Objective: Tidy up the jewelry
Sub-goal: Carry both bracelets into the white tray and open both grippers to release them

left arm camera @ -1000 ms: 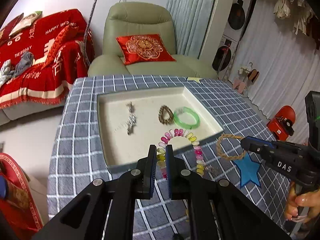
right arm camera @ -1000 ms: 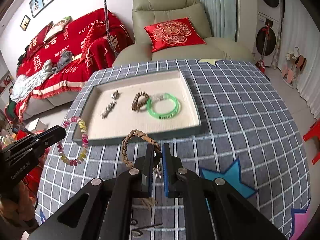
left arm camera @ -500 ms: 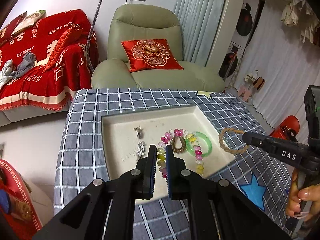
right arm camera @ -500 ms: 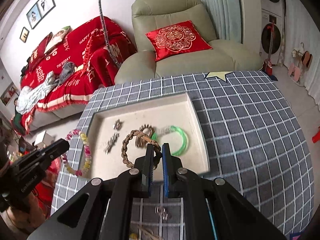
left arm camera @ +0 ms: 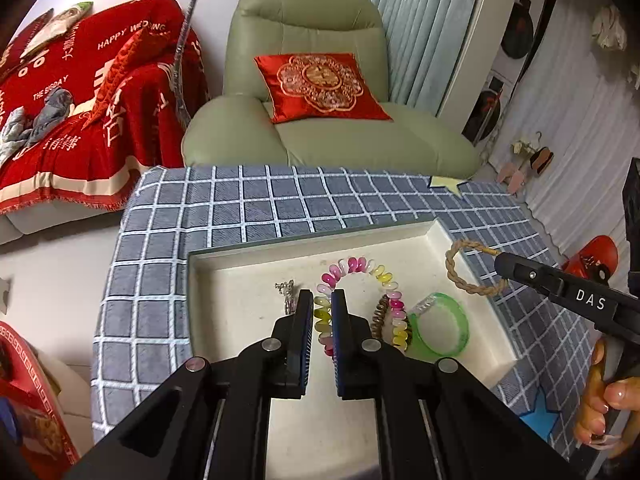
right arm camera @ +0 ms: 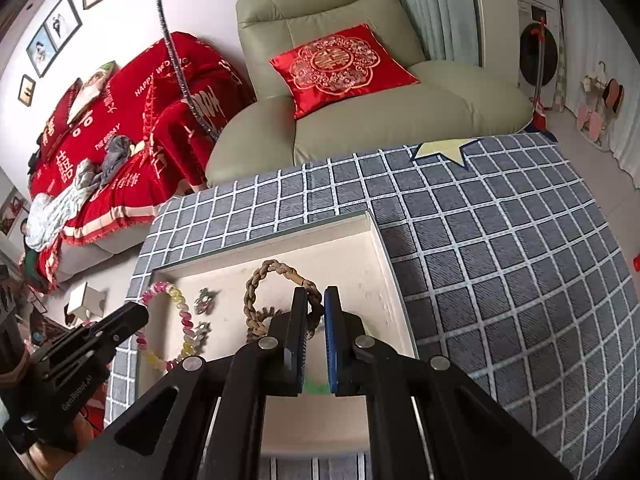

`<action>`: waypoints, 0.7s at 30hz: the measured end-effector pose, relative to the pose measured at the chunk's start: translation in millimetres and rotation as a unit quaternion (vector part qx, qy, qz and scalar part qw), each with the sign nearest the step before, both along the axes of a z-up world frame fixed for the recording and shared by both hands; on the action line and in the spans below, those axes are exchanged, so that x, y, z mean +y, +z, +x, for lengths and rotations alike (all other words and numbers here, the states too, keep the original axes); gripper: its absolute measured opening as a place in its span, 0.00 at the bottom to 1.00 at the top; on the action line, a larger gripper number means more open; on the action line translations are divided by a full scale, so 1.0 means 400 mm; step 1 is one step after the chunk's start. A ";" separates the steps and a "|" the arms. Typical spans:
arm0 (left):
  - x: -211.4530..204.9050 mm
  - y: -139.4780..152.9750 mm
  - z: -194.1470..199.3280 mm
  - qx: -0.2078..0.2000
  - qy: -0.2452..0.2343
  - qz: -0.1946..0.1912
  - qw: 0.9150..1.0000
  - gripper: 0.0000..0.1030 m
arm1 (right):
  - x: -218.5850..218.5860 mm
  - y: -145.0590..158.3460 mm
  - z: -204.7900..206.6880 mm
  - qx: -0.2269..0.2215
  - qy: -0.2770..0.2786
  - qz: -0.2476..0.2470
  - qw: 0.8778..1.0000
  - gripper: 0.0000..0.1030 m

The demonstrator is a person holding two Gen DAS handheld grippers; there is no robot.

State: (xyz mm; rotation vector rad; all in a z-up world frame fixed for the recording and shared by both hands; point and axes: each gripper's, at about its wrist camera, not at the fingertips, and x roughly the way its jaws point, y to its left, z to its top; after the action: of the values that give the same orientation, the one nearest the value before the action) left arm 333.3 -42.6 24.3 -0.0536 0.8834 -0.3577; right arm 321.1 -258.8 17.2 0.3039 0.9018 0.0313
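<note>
Both bracelets hang over the cream tray (left arm camera: 424,232): left gripper (left arm camera: 322,312) jaws pinch the pastel bead bracelet (left arm camera: 360,266), right gripper (right arm camera: 316,310) jaws clamp the braided rope bracelet (right arm camera: 256,284), green bangle (left arm camera: 440,330) inside.

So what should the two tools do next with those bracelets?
Probably lower both a little, then open. The left tool grips the colorful bead bracelet and the right tool grips the braided rope bracelet, both already above the white tray.
</note>
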 end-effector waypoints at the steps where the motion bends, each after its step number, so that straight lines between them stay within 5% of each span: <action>1: -0.007 -0.012 0.010 0.004 0.000 0.002 1.000 0.24 | -0.002 -0.008 0.008 0.002 -0.001 0.001 1.000 0.09; 8: -0.032 -0.079 0.062 0.027 0.007 0.010 1.000 0.24 | -0.017 -0.071 0.060 0.013 -0.012 -0.004 1.000 0.09; 21: -0.082 -0.143 0.069 0.020 -0.004 0.080 0.997 0.24 | -0.018 -0.166 0.100 0.039 -0.013 -0.008 0.999 0.10</action>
State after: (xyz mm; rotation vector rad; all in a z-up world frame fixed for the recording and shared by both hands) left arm 361.1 -75.6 -32.8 0.0907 0.9496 -0.2939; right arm 361.3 -266.1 -49.4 0.3037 0.9748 -0.0128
